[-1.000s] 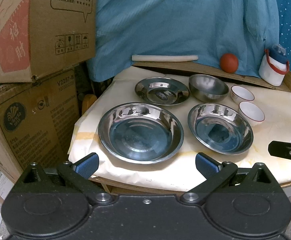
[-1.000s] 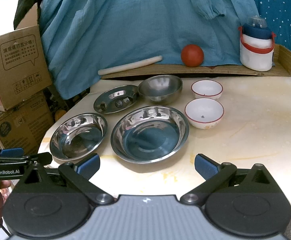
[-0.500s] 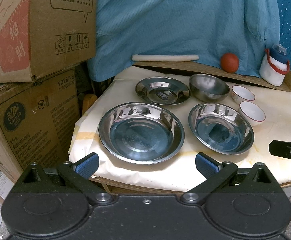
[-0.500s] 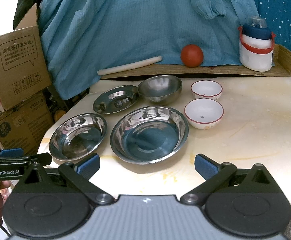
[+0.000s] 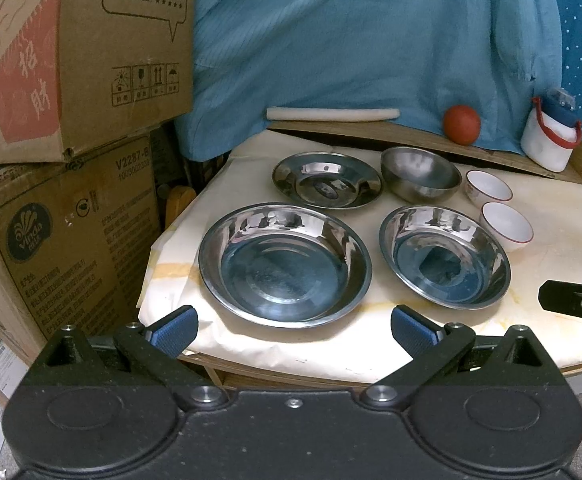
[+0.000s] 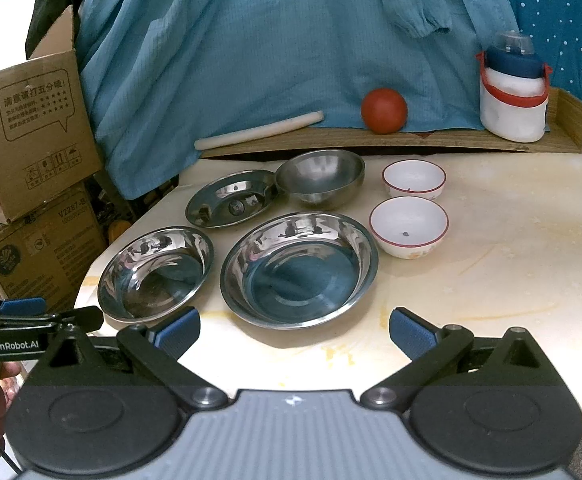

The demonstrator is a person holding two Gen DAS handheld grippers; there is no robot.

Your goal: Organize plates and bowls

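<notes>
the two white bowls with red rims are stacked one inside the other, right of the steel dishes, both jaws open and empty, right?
Not stacked. The right wrist view shows the near white bowl and the far white bowl standing apart, side by side on the table. The rest holds: they sit right of the steel dishes, and both grippers' jaws are open and empty.

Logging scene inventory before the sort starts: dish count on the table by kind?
Steel plates/shallow dishes: 3, front left, front centre, rear flat one
Steel deep bowl: 1
White red-rimmed bowls: 2, near, far
Total: 6
</notes>
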